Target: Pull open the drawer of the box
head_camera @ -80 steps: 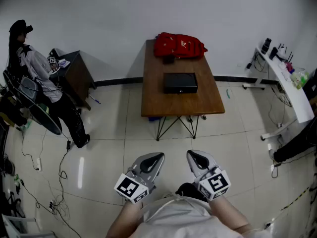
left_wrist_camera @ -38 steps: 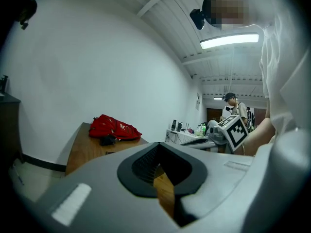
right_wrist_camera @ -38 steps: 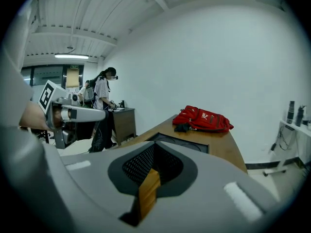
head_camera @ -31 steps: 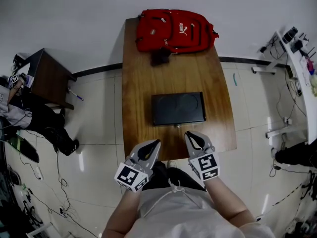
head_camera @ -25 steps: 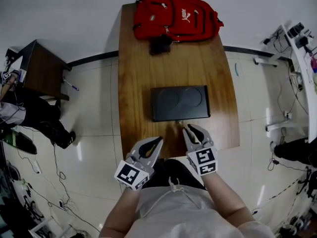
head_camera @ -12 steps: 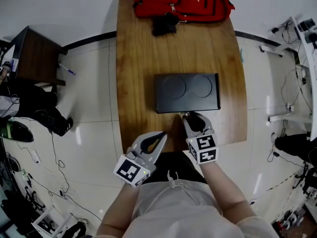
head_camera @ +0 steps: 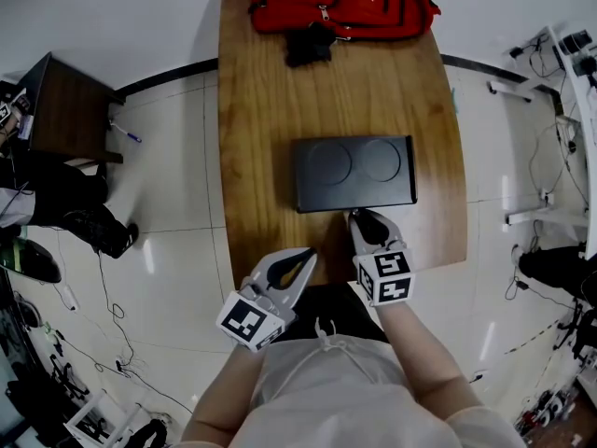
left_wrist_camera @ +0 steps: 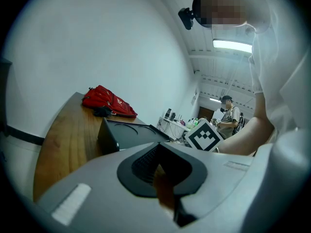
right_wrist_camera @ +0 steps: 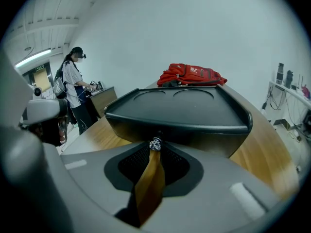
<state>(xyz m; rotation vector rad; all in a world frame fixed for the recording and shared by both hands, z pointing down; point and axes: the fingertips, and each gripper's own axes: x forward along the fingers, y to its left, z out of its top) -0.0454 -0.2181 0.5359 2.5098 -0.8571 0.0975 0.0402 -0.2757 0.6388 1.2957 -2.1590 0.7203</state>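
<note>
Right gripper (head_camera: 359,218) has just closed, pinching the drawer knob (right_wrist_camera: 155,143) on the box (head_camera: 354,173) front at my 12 o'clock, so I'd pull straight toward 6.

A long wooden table (head_camera: 261,110) stands end-on against a white wall (head_camera: 112,17) on a pale tiled floor (head_camera: 177,213). 1 dark cabinet (head_camera: 67,110) sits left of it, 1 white desk (head_camera: 578,82) right; 1 strip light (left_wrist_camera: 232,44) glows overhead.
</note>
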